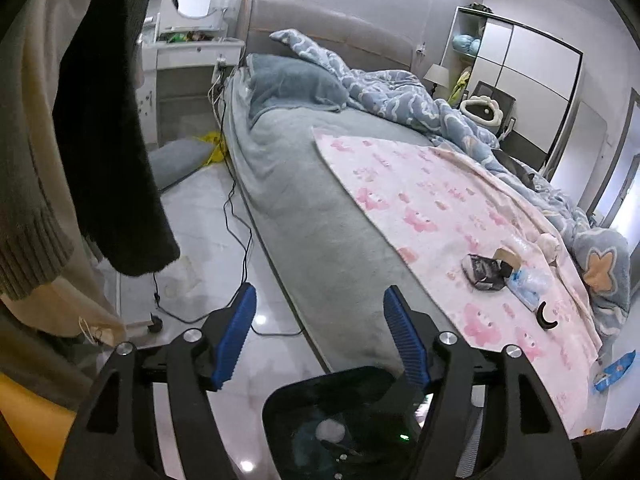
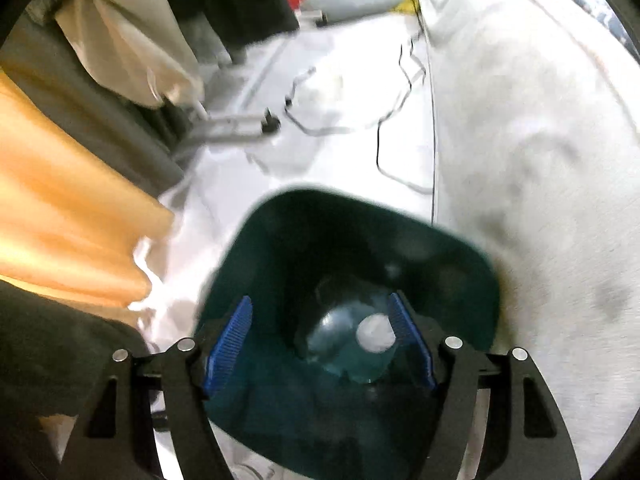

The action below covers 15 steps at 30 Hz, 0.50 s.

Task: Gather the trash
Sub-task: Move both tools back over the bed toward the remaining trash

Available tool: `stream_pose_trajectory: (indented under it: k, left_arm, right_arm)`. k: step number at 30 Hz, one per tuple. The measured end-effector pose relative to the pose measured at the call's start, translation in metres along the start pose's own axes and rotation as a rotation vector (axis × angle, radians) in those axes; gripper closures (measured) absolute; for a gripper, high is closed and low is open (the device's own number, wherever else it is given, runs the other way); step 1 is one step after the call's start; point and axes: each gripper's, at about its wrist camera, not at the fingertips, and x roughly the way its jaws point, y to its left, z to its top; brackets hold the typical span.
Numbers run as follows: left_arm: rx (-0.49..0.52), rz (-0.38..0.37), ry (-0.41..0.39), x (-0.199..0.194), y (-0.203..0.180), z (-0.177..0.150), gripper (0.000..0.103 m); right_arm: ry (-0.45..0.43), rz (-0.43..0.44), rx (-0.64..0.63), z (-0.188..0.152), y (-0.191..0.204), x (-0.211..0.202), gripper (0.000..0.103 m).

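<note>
A dark green trash bin (image 2: 460, 248) stands on the floor beside the bed, and it also shows in the left wrist view (image 1: 304, 392). A clear plastic bottle with a white cap (image 2: 356, 348) lies inside it. My right gripper (image 2: 320, 340) is open and empty right above the bin's mouth. My left gripper (image 1: 320, 336) is open and empty above the floor and the bin. On the pink blanket (image 1: 420, 208) lie a crumpled dark wrapper (image 1: 482, 272), a tape roll (image 1: 506, 258), crumpled clear plastic (image 1: 528, 282) and a black curved piece (image 1: 545, 315).
Hanging clothes (image 1: 108, 128) fill the left side. Black cables (image 1: 236, 216) run over the white floor by the bed (image 1: 304, 184). A blue packet (image 1: 614, 370) lies on the floor at right. A yellow bag (image 1: 214, 148) and grey cushion (image 1: 176, 160) lie by the dresser.
</note>
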Motion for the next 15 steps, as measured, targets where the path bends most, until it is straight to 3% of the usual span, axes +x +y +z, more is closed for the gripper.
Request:
stream_pose_trajectory:
  k: [9, 15]
  left_arm:
    - [0.057, 0.039, -0.050, 0.004, -0.027, 0.009, 0.027]
    - [0.065, 0.031, -0.050, 0.013, -0.044, 0.013, 0.021]
  right_arm:
    - [-0.173, -0.010, 0.000, 0.011, -0.019, -0.071, 0.029]
    - [-0.258, -0.070, 0.013, 0.008, -0.044, -0.107, 0.028]
